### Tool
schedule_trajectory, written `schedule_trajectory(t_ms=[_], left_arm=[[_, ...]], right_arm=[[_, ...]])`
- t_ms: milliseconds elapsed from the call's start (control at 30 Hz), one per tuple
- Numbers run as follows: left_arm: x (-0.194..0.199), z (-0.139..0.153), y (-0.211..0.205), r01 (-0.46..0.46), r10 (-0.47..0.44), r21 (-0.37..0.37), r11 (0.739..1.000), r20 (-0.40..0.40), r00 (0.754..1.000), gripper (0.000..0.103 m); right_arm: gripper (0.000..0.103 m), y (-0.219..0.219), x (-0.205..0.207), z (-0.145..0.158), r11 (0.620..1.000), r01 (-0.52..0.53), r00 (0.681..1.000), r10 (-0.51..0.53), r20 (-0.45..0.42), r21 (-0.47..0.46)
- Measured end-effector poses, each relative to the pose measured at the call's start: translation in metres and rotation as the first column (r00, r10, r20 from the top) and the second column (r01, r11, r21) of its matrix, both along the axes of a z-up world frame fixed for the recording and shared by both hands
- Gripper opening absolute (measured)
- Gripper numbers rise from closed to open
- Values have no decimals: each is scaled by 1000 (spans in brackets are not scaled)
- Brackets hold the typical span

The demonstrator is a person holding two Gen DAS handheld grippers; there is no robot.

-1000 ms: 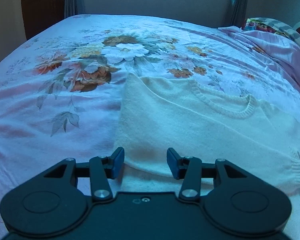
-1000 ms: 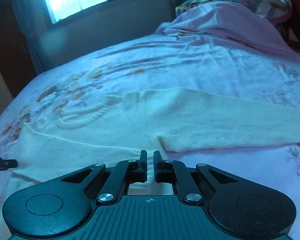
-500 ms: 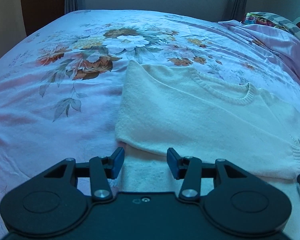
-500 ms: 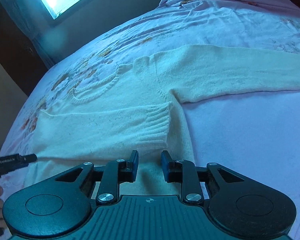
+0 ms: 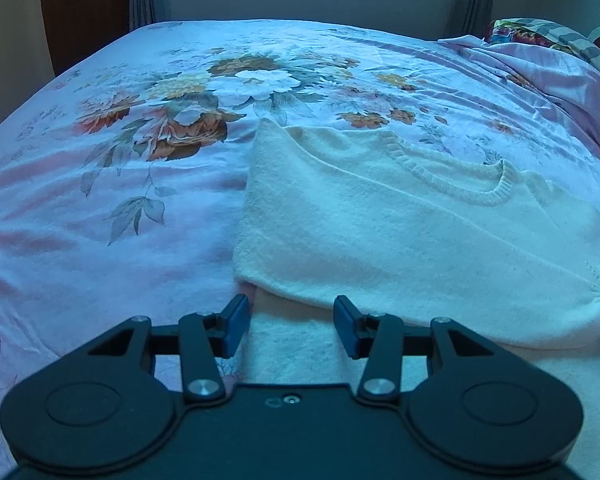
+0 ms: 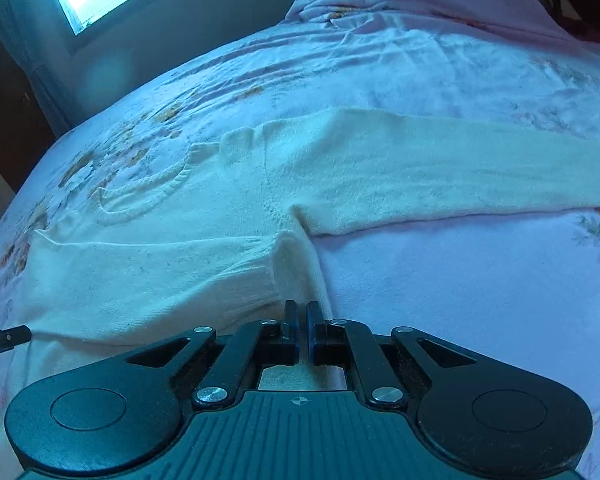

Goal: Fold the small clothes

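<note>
Lying on floral bedsheet [image 5: 100,208], cream sweater [image 5: 380,232]

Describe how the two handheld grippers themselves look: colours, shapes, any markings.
Both are black. The left gripper has a smooth flat body with two round discs, silver pivot screws on its link arms and blue pads on the fingers. The right gripper is alike, but its body is ribbed, with a small white crosshair mark at the centre. No cables, hands or sleeves show.
</note>
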State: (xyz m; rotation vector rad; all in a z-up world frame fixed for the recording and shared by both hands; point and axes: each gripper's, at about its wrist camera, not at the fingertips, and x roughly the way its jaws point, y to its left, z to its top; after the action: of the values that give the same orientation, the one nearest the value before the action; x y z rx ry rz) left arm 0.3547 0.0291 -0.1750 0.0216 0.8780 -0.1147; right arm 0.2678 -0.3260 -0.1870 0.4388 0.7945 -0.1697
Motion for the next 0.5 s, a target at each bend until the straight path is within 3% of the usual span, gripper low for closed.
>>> schedule_trajectory(t_ms=[33, 100, 133, 200, 267, 333, 367, 400, 433, 500], left_arm=[[0, 0, 1, 3, -3, 0, 1000, 2, 1000, 44], [1, -1, 1, 1, -1, 7, 1000, -3, 1000, 44], [1, -1, 1, -7, 7, 5, 1000, -6, 1000, 44], [1, 0, 3, -18, 18, -3, 1000, -8, 1000, 44], [-1, 1, 3, -13, 13, 1, 1000, -3, 1000, 44], [-2, 0, 2, -3, 3, 20, 1000, -1, 1000, 44], [-2, -1, 2, -3, 3, 26, 1000, -1, 1000, 44], [-1, -1, 2, -5, 5, 27, 1000, -3, 1000, 44], [-1, -1, 2, -9, 9, 23, 1000, -4, 1000, 44], [0, -1, 3, -10, 10, 18, 1000, -1, 1000, 44]], right_arm=[[5, 1, -4, 5, 1000, 11, 999, -10, 31, -28], [8, -1, -4, 7, 999, -25, 994, 22, 106, 30], [14, -1, 2, 3, 998, -47, 995, 42, 85, 51], [41, 1, 14, -5, 995, -87, 995, 83, 61, 57], [53, 4, 19, -10, 991, -131, 989, 128, 72, 40], [52, 6, 21, -10, 982, -183, 979, 178, 103, 46], [45, 8, 21, -9, 977, -209, 973, 203, 107, 48], [17, 10, 22, -9, 971, -234, 969, 229, 95, 41], [11, 12, 24, -9, 964, -262, 964, 258, 69, 44], [10, 12, 24, -7, 956, -288, 957, 286, 48, 61]])
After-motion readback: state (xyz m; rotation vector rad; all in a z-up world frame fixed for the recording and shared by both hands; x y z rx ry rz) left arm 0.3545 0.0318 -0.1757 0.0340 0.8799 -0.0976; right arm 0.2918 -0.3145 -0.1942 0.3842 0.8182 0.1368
